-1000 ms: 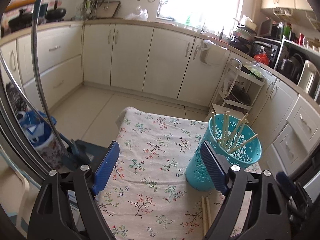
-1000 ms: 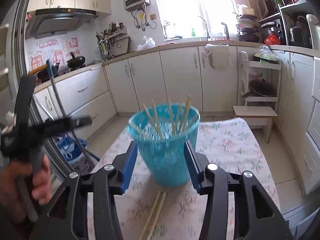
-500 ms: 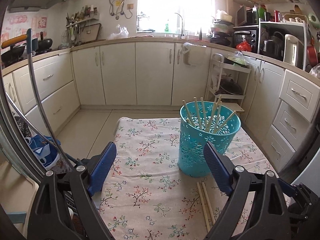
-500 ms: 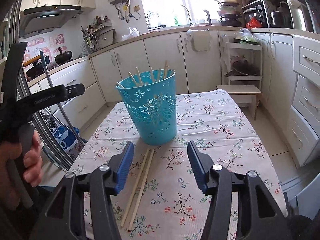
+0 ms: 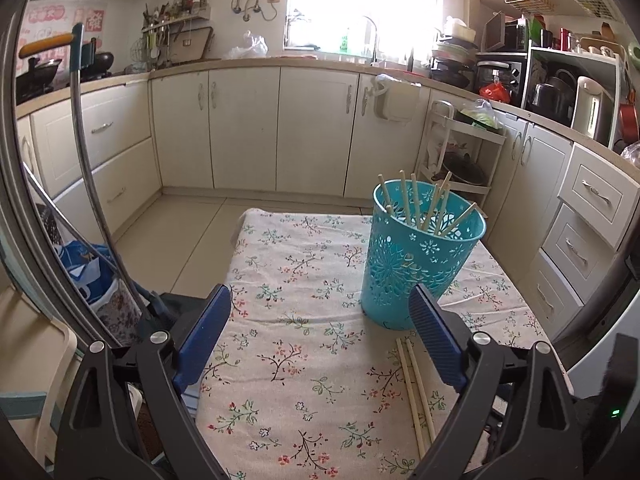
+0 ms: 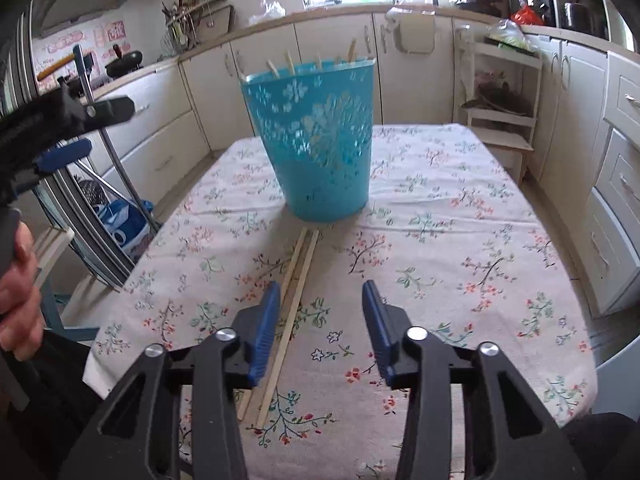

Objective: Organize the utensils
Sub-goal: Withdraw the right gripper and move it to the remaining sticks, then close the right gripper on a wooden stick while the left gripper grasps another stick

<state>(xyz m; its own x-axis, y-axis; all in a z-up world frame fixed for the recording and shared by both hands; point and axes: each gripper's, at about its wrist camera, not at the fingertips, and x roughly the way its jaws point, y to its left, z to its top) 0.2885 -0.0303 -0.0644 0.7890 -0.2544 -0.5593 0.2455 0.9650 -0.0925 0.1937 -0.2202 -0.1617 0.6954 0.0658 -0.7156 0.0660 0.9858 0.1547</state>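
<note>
Teal plastic basket (image 6: pixel 320 140) sits upright mid-surface with a bunch of chopsticks already poking out of it, and the last two chopsticks (image 6: pixel 292 288) lie flat on the floral cloth (image 6: pixel 440 240) just in front of its base. Compared with a second ago my right hand-held gripper (image 6: pixel 318 320) has dropped low over the cloth, and its jaws are closing. Nothing is pinched yet: the pair runs just beside the left blue pad, one stick passing under it, so I reckon I need to nudge left before the squeeze.

My left hand-held gripper (image 5: pixel 320 340) hangs wide open and empty on the other side, with the basket (image 5: pixel 420 264) just ahead of its right pad and the same two chopsticks (image 5: pixel 414 392) lying by that pad.

Room-wise, there's plenty of bare cloth on both sides. The near ends of the sticks sit close to the cloth's front edge, so a sloppy grab could flick one off.
</note>
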